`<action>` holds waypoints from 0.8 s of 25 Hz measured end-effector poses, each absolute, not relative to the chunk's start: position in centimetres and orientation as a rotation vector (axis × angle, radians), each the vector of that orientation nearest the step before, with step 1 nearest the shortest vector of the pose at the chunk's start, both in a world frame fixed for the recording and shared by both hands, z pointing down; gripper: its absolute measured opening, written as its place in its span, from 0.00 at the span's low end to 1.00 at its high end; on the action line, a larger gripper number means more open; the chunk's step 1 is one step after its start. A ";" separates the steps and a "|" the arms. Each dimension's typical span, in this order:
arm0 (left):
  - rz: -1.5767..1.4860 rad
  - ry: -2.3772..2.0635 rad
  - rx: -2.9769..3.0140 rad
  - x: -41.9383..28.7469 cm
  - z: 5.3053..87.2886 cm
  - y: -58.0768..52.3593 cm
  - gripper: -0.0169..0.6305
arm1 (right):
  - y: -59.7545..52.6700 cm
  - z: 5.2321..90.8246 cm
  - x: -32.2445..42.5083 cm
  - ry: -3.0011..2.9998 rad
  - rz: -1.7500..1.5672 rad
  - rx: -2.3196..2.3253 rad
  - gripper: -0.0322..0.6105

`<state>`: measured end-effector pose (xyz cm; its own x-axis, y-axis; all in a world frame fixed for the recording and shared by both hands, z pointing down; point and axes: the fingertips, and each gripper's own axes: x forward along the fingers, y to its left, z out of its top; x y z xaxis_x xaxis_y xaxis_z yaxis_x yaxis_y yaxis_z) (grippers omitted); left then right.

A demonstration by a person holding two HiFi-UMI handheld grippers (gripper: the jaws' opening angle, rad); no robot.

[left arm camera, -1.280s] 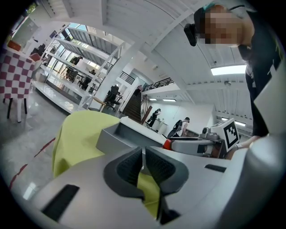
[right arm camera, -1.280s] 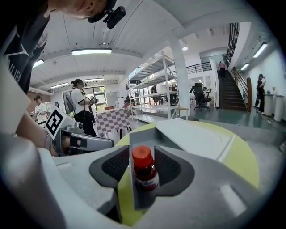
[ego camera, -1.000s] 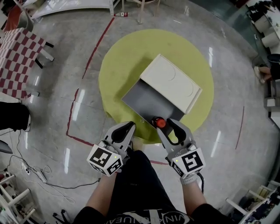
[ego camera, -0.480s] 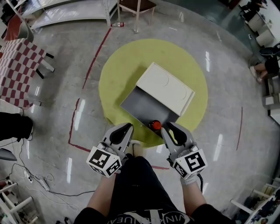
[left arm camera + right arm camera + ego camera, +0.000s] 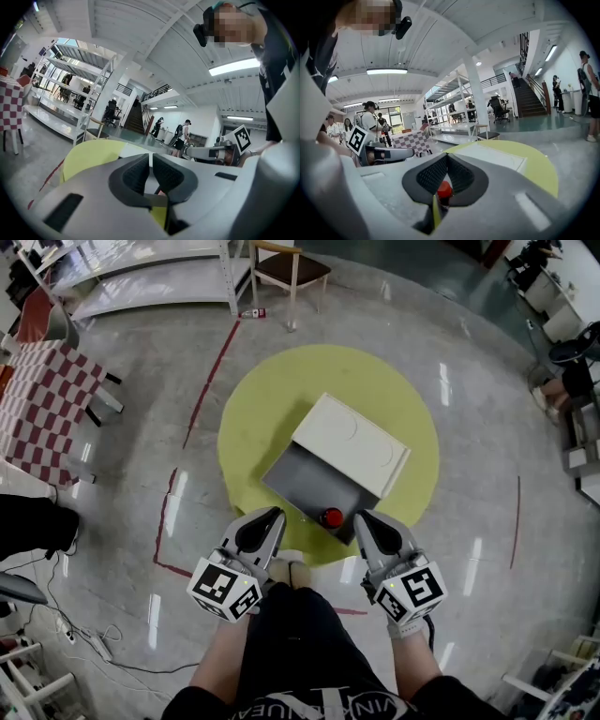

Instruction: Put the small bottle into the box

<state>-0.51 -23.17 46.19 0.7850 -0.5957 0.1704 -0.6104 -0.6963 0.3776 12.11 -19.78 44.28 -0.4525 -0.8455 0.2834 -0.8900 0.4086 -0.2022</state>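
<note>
Red-capped small bottle (image 5: 332,517) in grey box (image 5: 307,478); left gripper (image 5: 277,514) jaws closed, empty; right gripper (image 5: 360,518) jaws closing shut, empty.

A yellow-green round mat (image 5: 253,409) sits at the centre of the glossy grey floor (image 5: 469,427), which is crossed by thin red tape lines (image 5: 214,376). The cream rectangular box (image 5: 349,439) is dark grey inside. The small bottle with a red cap (image 5: 332,517) lies there. At nine o'clock is a red-and-white checked tablecloth (image 5: 47,399). At six o'clock, the pale grey left gripper (image 5: 275,513) and right gripper (image 5: 359,518) have black-lined jaws and black-and-white square markers.

One bottle (image 5: 332,517), one box (image 5: 352,439)
</note>
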 end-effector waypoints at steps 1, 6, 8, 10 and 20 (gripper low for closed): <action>0.047 -0.913 2.564 -0.6 45.9 -23.3 0.07 | -19.9 44.0 12.1 -2.524 0.492 1.570 0.06; 0.036 -0.923 2.594 -0.8 44.4 -23.8 0.07 | -20.2 42.7 12.4 -2.549 0.490 1.588 0.06; 0.031 -0.925 2.603 -0.8 43.8 -24.0 0.07 | -20.3 42.1 12.6 -2.559 0.492 1.596 0.06; 0.027 -0.925 2.612 -0.7 43.3 -24.1 0.07 | -20.5 41.7 12.7 -2.566 0.495 1.606 0.06; 0.039 -0.959 2.648 -0.9 41.0 -24.8 0.07 | -21.0 39.4 12.7 -2.599 0.470 1.623 0.06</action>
<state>-0.86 -24.83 41.03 0.7741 -0.6188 0.1338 -0.6276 -0.7221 0.2911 12.75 -21.00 39.43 -0.4511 -0.8712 0.1935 -0.8838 0.4060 -0.2326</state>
